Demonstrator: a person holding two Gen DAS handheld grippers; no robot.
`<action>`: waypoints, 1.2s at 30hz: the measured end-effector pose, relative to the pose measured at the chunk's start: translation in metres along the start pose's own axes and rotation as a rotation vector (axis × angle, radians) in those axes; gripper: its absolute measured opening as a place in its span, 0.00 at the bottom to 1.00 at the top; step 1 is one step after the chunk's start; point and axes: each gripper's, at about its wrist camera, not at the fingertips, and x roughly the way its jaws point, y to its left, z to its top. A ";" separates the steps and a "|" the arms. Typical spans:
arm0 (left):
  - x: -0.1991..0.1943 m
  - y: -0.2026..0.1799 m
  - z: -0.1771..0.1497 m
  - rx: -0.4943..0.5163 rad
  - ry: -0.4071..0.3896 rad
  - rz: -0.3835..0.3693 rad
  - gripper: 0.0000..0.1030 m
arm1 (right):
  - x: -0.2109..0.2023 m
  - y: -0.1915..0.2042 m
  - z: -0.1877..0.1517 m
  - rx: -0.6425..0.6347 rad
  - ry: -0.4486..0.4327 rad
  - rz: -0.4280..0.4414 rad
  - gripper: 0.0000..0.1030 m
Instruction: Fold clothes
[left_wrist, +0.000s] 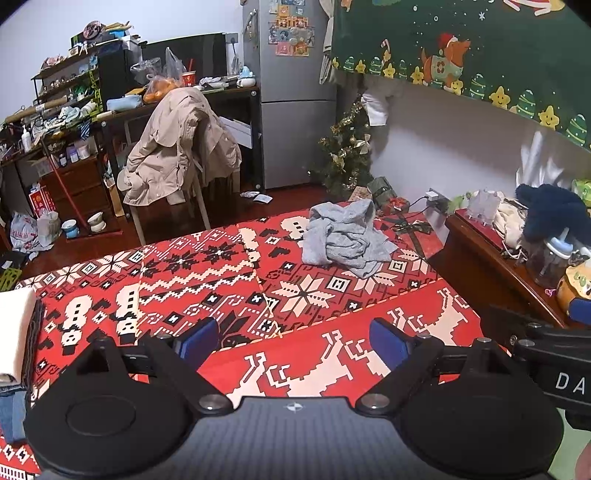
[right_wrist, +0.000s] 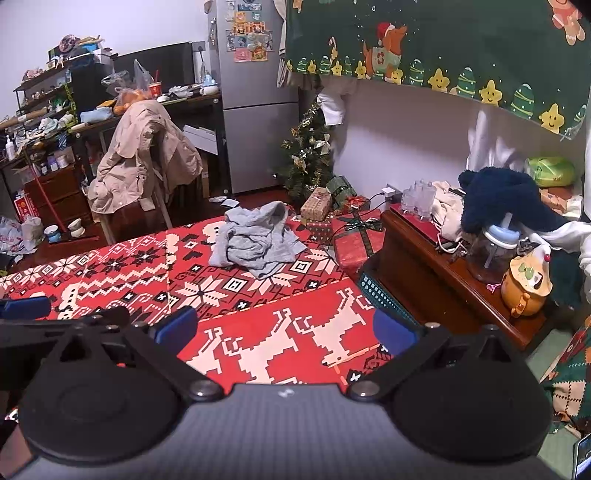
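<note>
A crumpled grey garment (left_wrist: 341, 240) lies in a heap at the far end of the red patterned blanket (left_wrist: 221, 280); the right wrist view shows the same grey garment (right_wrist: 255, 238) on that blanket (right_wrist: 258, 314). My left gripper (left_wrist: 293, 338) hovers over the near part of the blanket, well short of the heap, with its blue pads wide apart and nothing between them. My right gripper (right_wrist: 284, 330) stands open too, just beside the left, and holds nothing. Folded clothes (left_wrist: 16, 332), white on top with denim below, sit at the blanket's left edge.
A dark wooden side table (right_wrist: 454, 280) crowded with a bottle, a blue plush and a yellow pot runs along the right. Wrapped gift boxes (right_wrist: 351, 236) and a small Christmas tree (right_wrist: 308, 155) stand beyond the blanket. A chair with a beige coat (left_wrist: 177, 147) stands at the back.
</note>
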 end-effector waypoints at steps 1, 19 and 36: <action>0.001 0.000 0.001 0.004 -0.002 0.001 0.87 | 0.000 0.000 0.000 -0.004 0.001 -0.003 0.99; 0.013 0.010 0.000 -0.029 0.013 0.009 0.93 | 0.002 0.001 0.000 0.003 0.014 -0.005 0.99; 0.016 0.018 -0.006 -0.091 0.031 -0.039 0.89 | 0.005 0.007 -0.003 -0.004 0.020 -0.006 0.99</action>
